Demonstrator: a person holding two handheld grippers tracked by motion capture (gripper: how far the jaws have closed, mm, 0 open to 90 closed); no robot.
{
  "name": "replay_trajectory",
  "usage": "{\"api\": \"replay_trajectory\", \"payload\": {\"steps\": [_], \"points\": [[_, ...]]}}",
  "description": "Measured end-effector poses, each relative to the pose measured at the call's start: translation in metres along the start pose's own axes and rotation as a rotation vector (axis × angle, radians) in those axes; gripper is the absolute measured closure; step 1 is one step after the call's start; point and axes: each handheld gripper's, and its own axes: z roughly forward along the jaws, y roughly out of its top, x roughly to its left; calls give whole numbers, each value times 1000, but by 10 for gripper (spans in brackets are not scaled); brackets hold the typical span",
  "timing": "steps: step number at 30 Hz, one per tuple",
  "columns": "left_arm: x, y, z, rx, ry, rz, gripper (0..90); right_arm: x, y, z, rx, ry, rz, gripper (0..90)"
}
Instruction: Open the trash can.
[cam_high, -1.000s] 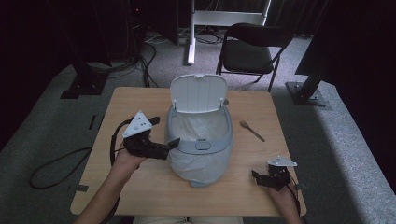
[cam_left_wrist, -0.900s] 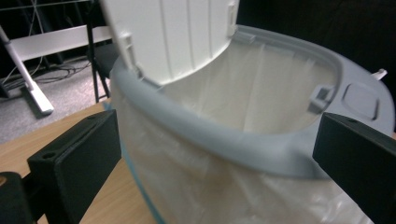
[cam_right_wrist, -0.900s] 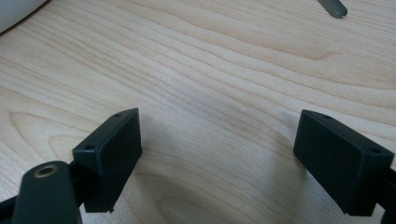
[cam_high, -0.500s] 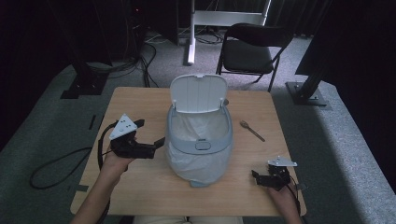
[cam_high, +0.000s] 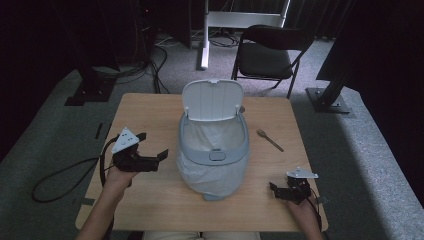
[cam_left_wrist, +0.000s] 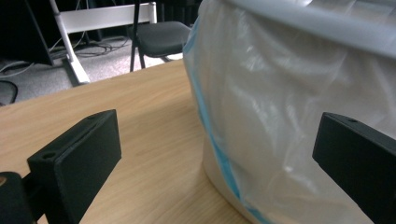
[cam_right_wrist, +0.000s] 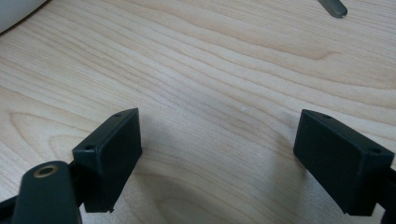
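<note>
A small bin (cam_high: 214, 142) stood at the middle of the wooden table (cam_high: 150, 107), its white lid (cam_high: 212, 100) tipped up and back, its grey-blue rim ring (cam_high: 186, 145) seated over a translucent liner bag (cam_high: 212, 177) that ballooned out below the ring and spread onto the tabletop toward the person. In the left gripper view the liner (cam_left_wrist: 280, 116) appeared as thin, wrinkled, milky film with a blue seam running down its near side, the ring (cam_left_wrist: 327, 28) crossing above it.

The left gripper (cam_high: 150, 159) was held just beside the bin's left flank, jaws wide apart and pointing at the bag, gripping nothing; one jaw lay over bare table, the other in front of the film. The right gripper (cam_high: 282, 191) rested low near the front right corner of the table, well apart from the bin, its jaws likewise spread and empty above the wood grain. A spoon (cam_high: 270, 140) lay on the table to the right of the bin, untouched.

Judged risks: the film looked slack and slippery, so a shallow pinch might slide off or tear it; a sideways pull by the left gripper alone could drag or tip the light bin, since the right gripper was too distant to steady it; a tug below the ring might also unseat the liner from under the rim.
</note>
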Motion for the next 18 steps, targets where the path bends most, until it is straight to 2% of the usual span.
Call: {"api": "replay_trajectory", "payload": {"steps": [6,8,12,18], "points": [[11,-16,0,14,40,-26,12,0,0,0,0,0,0,144],[16,-27,1,25,56,-37,13,0,0,0,0,0,0,144],[24,-41,5,73,85,-52,13,0,0,0,0,0,0,144],[39,-62,10,109,122,-85,13,0,0,0,1,-3,4,144]]}}
